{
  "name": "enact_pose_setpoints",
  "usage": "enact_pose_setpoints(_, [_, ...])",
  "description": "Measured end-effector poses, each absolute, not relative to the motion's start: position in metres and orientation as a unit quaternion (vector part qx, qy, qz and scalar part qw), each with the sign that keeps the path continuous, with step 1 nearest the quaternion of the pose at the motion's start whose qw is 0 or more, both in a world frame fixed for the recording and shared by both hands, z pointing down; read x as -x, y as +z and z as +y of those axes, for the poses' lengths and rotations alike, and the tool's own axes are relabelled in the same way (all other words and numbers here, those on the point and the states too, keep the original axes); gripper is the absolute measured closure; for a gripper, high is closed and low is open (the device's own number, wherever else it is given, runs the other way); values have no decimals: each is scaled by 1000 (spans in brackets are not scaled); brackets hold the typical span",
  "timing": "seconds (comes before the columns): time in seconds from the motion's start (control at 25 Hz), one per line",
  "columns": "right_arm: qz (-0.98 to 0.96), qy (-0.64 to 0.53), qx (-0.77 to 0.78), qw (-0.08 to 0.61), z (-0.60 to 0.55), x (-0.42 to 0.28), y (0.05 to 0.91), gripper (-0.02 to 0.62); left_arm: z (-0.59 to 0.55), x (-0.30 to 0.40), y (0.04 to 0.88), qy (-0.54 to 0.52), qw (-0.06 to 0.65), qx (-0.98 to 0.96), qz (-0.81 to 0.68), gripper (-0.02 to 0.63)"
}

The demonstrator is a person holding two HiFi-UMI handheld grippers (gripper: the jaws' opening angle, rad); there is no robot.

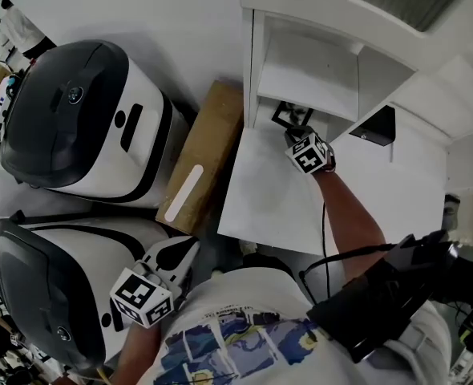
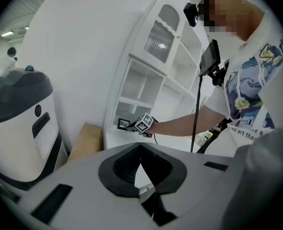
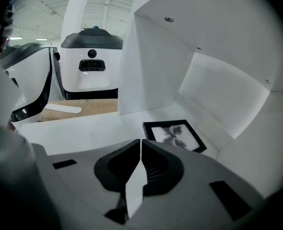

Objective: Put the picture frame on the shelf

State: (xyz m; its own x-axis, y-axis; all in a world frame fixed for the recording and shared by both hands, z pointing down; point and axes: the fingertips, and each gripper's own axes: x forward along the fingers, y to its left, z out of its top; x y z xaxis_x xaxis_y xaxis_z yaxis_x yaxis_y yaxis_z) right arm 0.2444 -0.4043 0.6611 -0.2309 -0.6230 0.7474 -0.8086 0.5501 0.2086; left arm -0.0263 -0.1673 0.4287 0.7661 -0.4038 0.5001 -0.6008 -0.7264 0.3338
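- Right gripper (image 3: 140,145): its two dark jaws are pressed together at the tips, with nothing held between them. It reaches into the mouth of a low compartment of a white shelf unit (image 3: 156,66).
- Picture frame (image 3: 174,135): it sits just past the right gripper's tips and a little to their right, apart from them. It is on the compartment floor, close to the back corner.
- The frame is black with a white mat around a dark, blurred picture, and the picture side faces up towards the gripper. Its longer sides run away from the gripper, slanting towards the back right, and one short edge is nearest the jaws. Whether it lies flat or leans on the back wall cannot be told.
- Behind the right gripper, the person's bare forearm (image 1: 353,215) stretches over the shelf unit's broad white ledge.
- To the right gripper's left, beside the shelf unit, a flat cardboard box (image 1: 208,147) carries a pale strip (image 1: 184,192).
- Left gripper (image 2: 140,147): held low near the person's chest, well apart from the shelf unit. Its jaws meet at the tips and are empty.
- Beside the left gripper and beyond the box stand two large white machines with dark tops, one near (image 1: 52,295) and one farther (image 1: 76,119).
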Motion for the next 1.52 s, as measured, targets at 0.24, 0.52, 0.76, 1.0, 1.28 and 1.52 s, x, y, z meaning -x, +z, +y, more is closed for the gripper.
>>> enact_pose_setpoints(0.24, [-767,148,-463,419,-370,-236,668,568,-159,27,427,192,245,-914,-260,592])
enact_pose_setpoints(0.52, [-768,168,-451,422,-330,-215,670,569,-142,34,425,188,244,-919,-246,592])
enact_pose_setpoints(0.76, [-766,181,-446,425,-294,-198,672,569,-124,42,424,184,241,-923,-237,592])
enact_pose_setpoints(1.0, [-765,180,-448,426,-259,-185,667,571,-103,53,424,179,236,-927,-229,592])
enact_pose_setpoints(1.28, [-765,184,-451,421,-220,-166,656,571,-82,68,423,172,232,-932,-219,592])
enact_pose_setpoints(1.52, [-764,187,-452,420,-184,-148,650,571,-60,81,423,173,223,-937,-206,592])
